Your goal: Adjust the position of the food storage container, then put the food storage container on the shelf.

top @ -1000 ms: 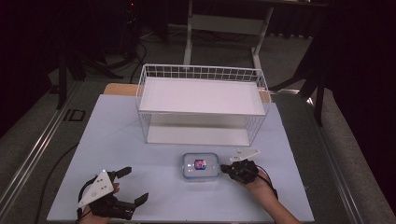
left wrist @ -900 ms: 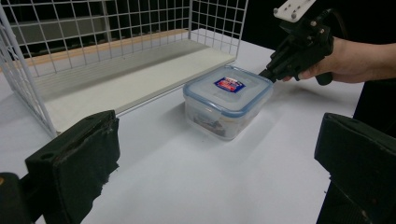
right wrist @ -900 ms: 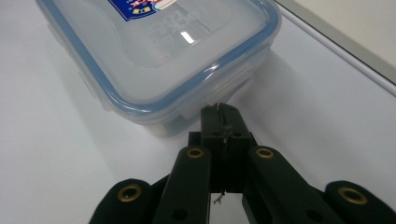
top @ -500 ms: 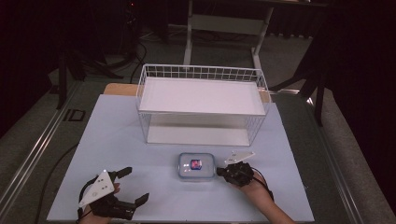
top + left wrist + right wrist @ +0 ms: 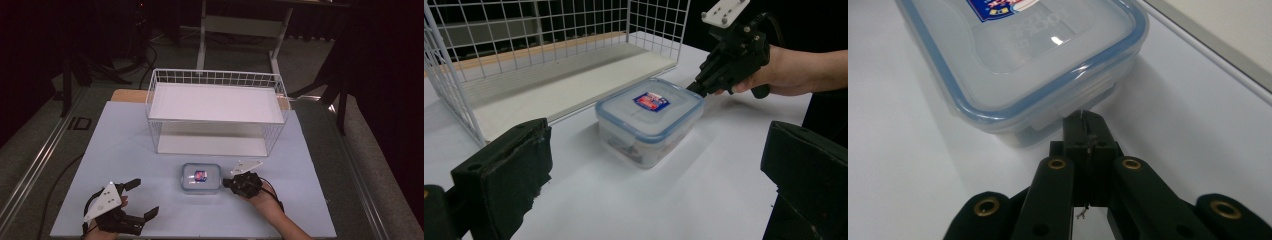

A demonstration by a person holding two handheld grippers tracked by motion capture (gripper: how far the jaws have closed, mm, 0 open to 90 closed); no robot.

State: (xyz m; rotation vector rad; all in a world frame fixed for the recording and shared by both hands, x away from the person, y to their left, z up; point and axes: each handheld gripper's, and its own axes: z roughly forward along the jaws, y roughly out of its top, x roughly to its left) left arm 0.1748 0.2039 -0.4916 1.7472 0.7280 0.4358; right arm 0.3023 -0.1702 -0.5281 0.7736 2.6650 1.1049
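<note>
A clear plastic box (image 5: 200, 178) with a blue-rimmed lid and a small sticker lies flat on the white table, in front of the wire basket. My right gripper (image 5: 226, 183) is shut with nothing between its jaws. Its joined tips (image 5: 1083, 117) press against the latch flap on the short side of the box (image 5: 1013, 50). The left gripper view takes in the same box (image 5: 649, 117) and the right gripper (image 5: 695, 89) touching its far end. At the near left corner my left gripper (image 5: 146, 197) rests wide open and holds nothing, well apart from the box.
A white wire basket (image 5: 215, 105) with a flat white shelf on top stands at the middle back, its open front facing the box. The white table sheet (image 5: 310, 200) ends close to both hands. Dark floor, cables and a table frame lie beyond.
My right gripper has moved to the left and the box has slid left with it. The left gripper has stayed where it was.
</note>
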